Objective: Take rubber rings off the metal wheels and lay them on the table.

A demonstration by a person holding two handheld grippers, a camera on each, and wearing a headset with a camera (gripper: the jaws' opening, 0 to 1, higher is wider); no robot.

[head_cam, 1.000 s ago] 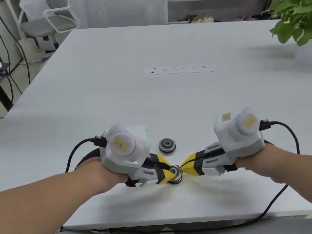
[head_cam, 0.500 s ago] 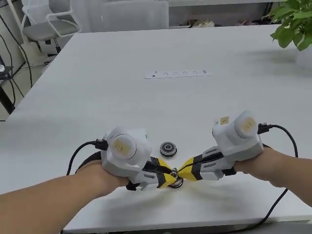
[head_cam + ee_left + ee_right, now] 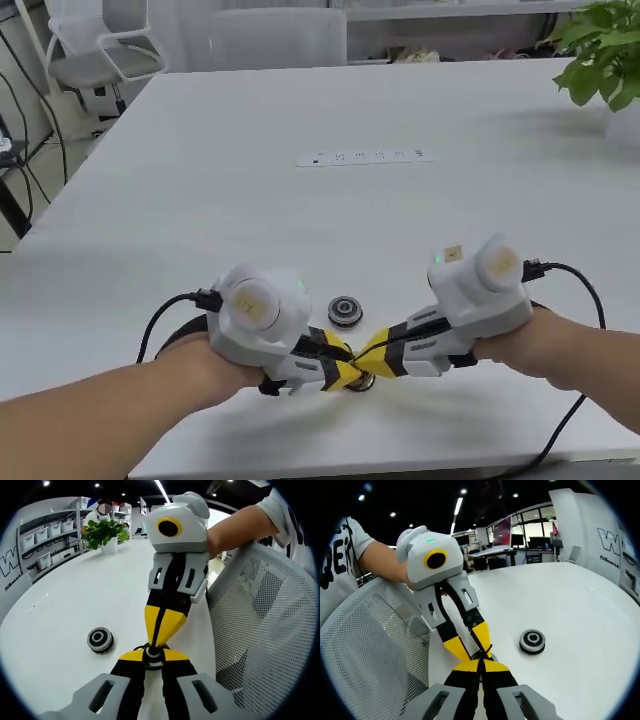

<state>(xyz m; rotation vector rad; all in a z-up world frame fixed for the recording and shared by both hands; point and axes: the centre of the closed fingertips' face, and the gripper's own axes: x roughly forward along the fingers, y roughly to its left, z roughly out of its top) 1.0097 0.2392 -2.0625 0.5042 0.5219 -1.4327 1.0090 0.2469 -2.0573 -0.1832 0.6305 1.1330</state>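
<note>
Near the table's front edge my two grippers meet tip to tip. My left gripper [image 3: 345, 372] [image 3: 152, 656] is shut on a small metal wheel [image 3: 152, 658] [image 3: 361, 381]. My right gripper [image 3: 368, 362] [image 3: 481, 664] comes from the other side, shut on the thin black rubber ring at that wheel's rim; the ring is mostly hidden by the yellow tips. In the left gripper view the right gripper [image 3: 159, 641] reaches down to the wheel. A second metal wheel with its black ring [image 3: 345, 310] [image 3: 100, 640] [image 3: 532, 641] lies flat on the white table [image 3: 300, 220], just beyond the tips.
A white power strip [image 3: 367, 156] is set into the table's middle. A potted plant [image 3: 605, 50] stands at the far right corner. Office chairs [image 3: 95, 45] stand beyond the far left edge, and a mesh chair [image 3: 260, 620] is behind me. Cables trail from both grippers.
The head camera has tilted, so the whole picture sits lower. Both grippers stay joined at the wheel and have shifted slightly toward the front edge. The loose wheel has not moved.
</note>
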